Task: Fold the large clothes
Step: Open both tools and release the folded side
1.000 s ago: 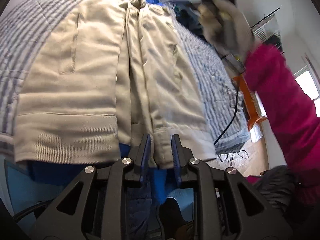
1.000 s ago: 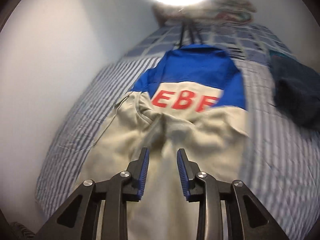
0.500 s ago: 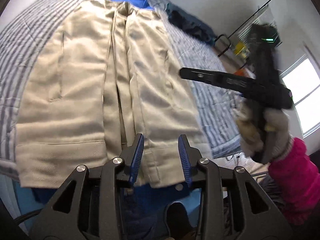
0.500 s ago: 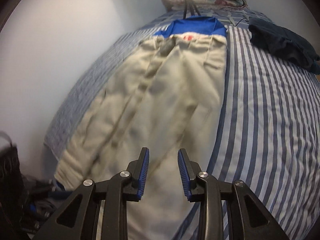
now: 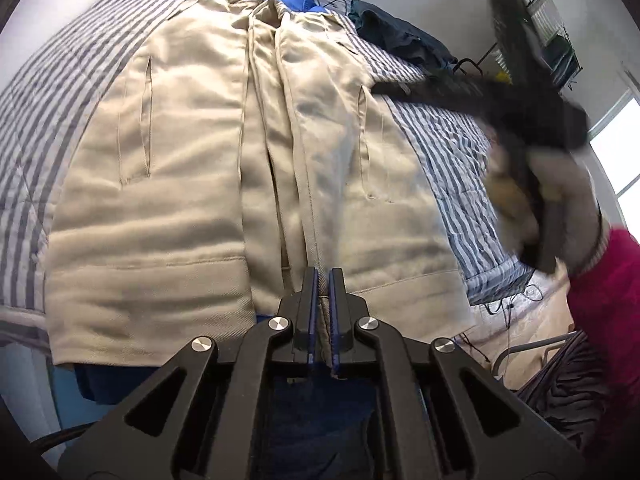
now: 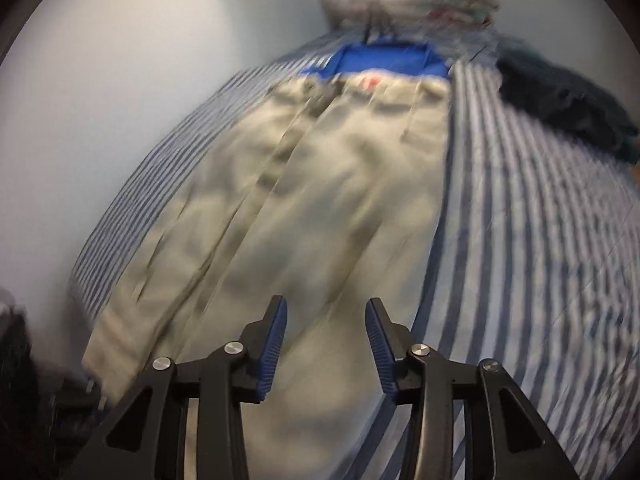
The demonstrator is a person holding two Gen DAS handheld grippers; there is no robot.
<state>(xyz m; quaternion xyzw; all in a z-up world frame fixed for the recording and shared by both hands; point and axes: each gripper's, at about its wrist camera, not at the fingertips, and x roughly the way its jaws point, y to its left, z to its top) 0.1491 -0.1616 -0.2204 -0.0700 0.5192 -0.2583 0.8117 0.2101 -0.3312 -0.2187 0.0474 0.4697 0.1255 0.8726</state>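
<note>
A large beige jacket (image 5: pixel 192 160) with a blue top part lies spread face up on a striped bed (image 5: pixel 48 80), its open front running down the middle. My left gripper (image 5: pixel 323 280) is shut on the jacket's bottom hem at the front opening. My right gripper (image 6: pixel 326 320) is open and empty, hovering above the jacket's (image 6: pixel 320 200) lower right part; this view is blurred. The right gripper (image 5: pixel 532 92) also shows in the left wrist view, held by a gloved hand over the bed's right side.
A dark blue garment (image 6: pixel 568 100) lies on the bed at the far right, also in the left wrist view (image 5: pixel 400 36). A folded pile (image 6: pixel 412 4) sits at the head. A white wall (image 6: pixel 120 80) runs along the left. Cables lie on the floor (image 5: pixel 512 300).
My left gripper has closed on the jacket's bottom hem. My right gripper has swung back from the collar toward the lower right of the jacket and stays open.
</note>
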